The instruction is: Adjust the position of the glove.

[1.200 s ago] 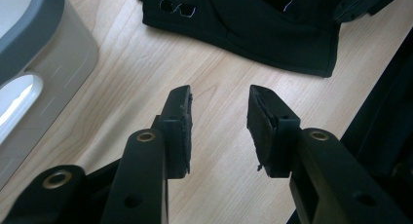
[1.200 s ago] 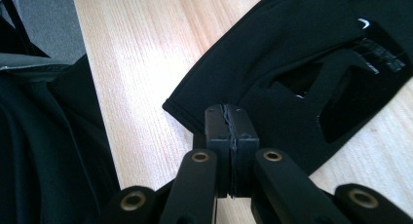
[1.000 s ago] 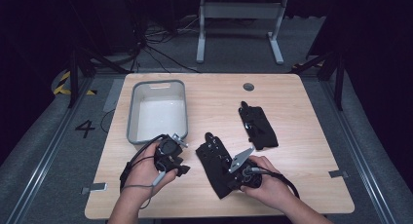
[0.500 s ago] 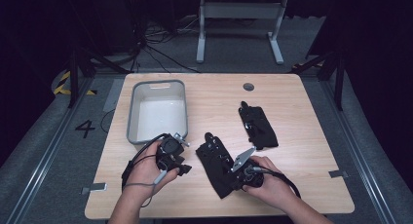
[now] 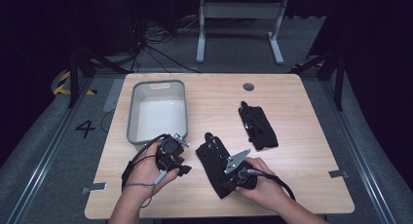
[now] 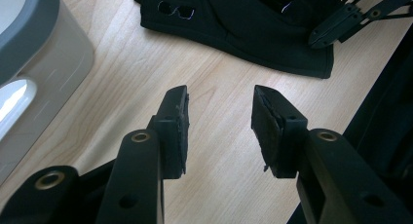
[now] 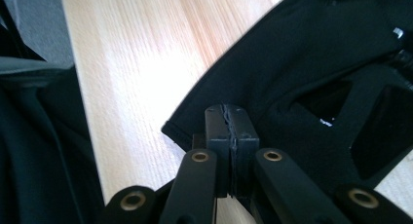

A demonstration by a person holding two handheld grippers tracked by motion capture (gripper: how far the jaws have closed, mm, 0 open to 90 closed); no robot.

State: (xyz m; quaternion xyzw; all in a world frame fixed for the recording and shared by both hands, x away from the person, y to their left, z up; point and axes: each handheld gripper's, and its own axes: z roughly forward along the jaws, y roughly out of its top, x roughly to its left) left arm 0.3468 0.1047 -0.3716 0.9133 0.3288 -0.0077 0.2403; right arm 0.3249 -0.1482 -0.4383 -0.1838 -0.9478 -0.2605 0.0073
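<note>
Right gripper pinches a glove

The right gripper [image 7: 227,131] is now clamped on the near black glove [image 5: 214,158]'s edge. The left gripper [image 6: 221,121] waits wide apart over the table [image 5: 302,160].

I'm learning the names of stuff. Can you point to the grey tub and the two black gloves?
grey tub [image 5: 132,118], high view, left rim.
near glove [image 5: 213,158], high view, palm.
far glove [image 5: 260,129], high view, middle.

A dark numeral "4" [image 5: 85,128] stands on the grey floor left of the table.
</note>
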